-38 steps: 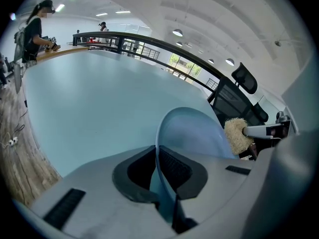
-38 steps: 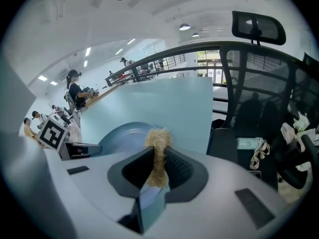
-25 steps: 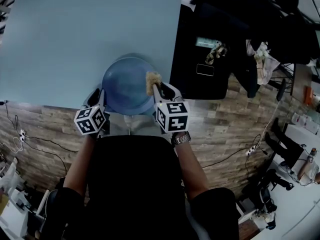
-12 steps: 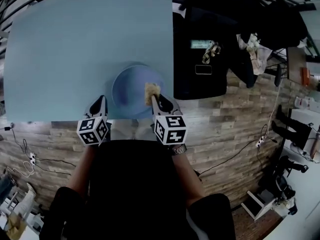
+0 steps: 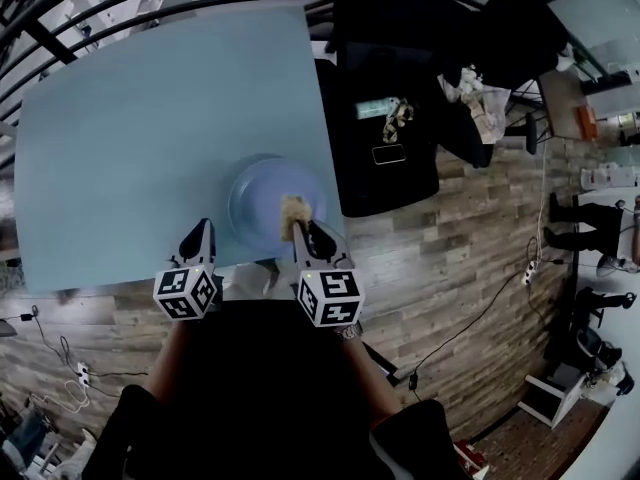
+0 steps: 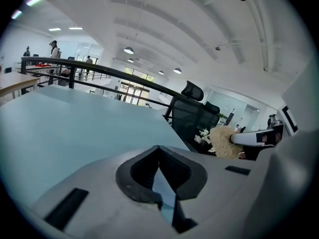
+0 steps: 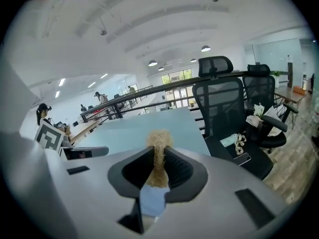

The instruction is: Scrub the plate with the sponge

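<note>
The pale blue bench point(image 5: 120, 138) stood on a wood-plank floor point(image 5: 450, 258), with a railing beyond its far edge. The blue plate point(image 5: 255, 193) lay on the bench close to the near edge, toward the right corner. The tan, fibrous sponge point(image 5: 293, 208) sat over the plate's near right part, though I could not tell whether it pressed on the surface. My right gripper point(image 5: 303, 230) had its fingers clamped on the sponge, whose frayed end stuck out past the tips. My left gripper point(image 5: 198, 233) hung just left of the plate, apart from its rim, its fingers together at the tips on nothing. A black office chair point(image 5: 380, 118) stood against the bench's right edge, small items on its seat.
</note>
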A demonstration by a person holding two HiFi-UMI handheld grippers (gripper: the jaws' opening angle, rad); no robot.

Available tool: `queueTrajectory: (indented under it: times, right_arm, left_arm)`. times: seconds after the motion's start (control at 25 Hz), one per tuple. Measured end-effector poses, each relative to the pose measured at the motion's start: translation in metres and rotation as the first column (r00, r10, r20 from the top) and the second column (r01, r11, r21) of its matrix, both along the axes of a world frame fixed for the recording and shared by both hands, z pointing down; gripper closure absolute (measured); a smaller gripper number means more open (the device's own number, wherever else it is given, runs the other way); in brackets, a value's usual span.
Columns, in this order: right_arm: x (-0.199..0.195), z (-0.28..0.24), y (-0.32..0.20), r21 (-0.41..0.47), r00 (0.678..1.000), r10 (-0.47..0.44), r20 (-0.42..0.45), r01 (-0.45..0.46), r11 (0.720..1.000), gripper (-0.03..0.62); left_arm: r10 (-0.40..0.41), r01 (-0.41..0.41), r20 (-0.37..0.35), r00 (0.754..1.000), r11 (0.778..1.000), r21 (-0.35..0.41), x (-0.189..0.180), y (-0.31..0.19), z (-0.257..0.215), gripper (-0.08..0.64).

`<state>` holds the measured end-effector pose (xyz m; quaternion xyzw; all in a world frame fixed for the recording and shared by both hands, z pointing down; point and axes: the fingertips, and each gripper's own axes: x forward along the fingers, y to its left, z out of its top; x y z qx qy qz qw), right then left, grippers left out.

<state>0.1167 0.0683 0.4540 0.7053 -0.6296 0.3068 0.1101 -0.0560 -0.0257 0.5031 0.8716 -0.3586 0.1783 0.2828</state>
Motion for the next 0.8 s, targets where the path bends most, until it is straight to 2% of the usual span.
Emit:
queueTrajectory:
  times: [0.16, 0.32, 0.6, 0.8]
  right_arm:
    - [-0.004, -0.034, 0.001, 0.091, 0.998, 0.052, -0.027, -0.049, 0.995, 0.526]
    - [-0.007, -0.068, 0.001, 0.187, 0.994, 0.103, -0.040, -0.094, 0.978, 0.528]
    - [-0.015, -0.108, 0.000, 0.297, 0.987, 0.150, -0.062, -0.125, 0.947, 0.528]
    - [-0.022, -0.132, 0.002, 0.356, 0.984, 0.159, -0.077, -0.122, 0.927, 0.528]
  left_arm:
    - [0.037, -0.036, -0.019, 0.999, 0.997, 0.070, 0.001, -0.002, -0.029, 0.557]
    - [0.086, -0.078, -0.046, 0.995, 0.983, 0.165, 0.003, -0.005, -0.067, 0.557]
    - [0.099, -0.063, -0.114, 0.989, 0.958, 0.280, -0.002, -0.008, -0.124, 0.557]
    - [0.094, -0.045, -0.121, 0.988, 0.931, 0.361, -0.010, -0.012, -0.153, 0.557]
